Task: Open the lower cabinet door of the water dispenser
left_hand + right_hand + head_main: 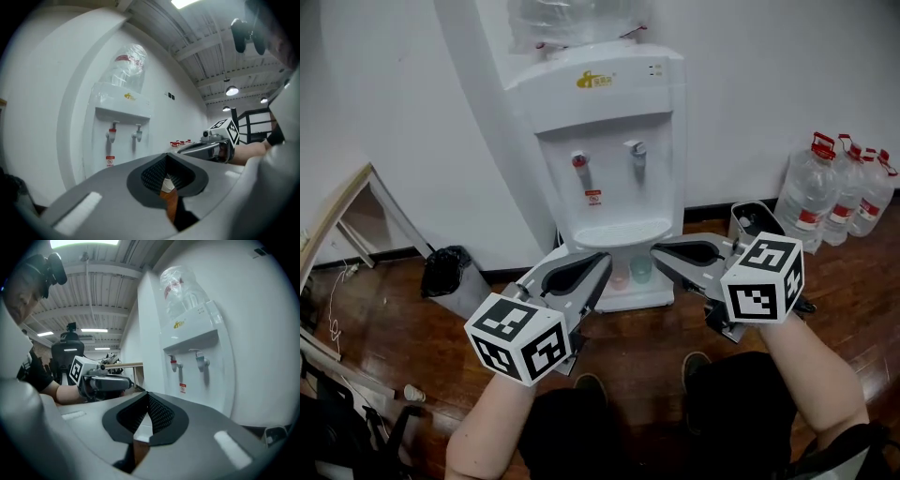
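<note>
The white water dispenser (609,141) stands against the wall, with a red and a grey tap above its drip tray. Its lower cabinet is mostly hidden behind my two grippers. In the gap between them, a pink cup (619,277) and a green cup (641,269) show at its base. My left gripper (602,258) and right gripper (656,249) point level at the dispenser side by side, away from it. Each has its jaws a narrow slit apart with nothing between them. The left gripper view (168,157) and right gripper view (147,394) show the dispenser (122,122) (192,352) ahead.
A black bin (450,272) sits left of the dispenser and a metal pail (748,218) to its right. Several large water bottles (834,192) stand at the right wall. A wooden frame (347,206) leans at the left. My shoes (591,384) are on the wood floor.
</note>
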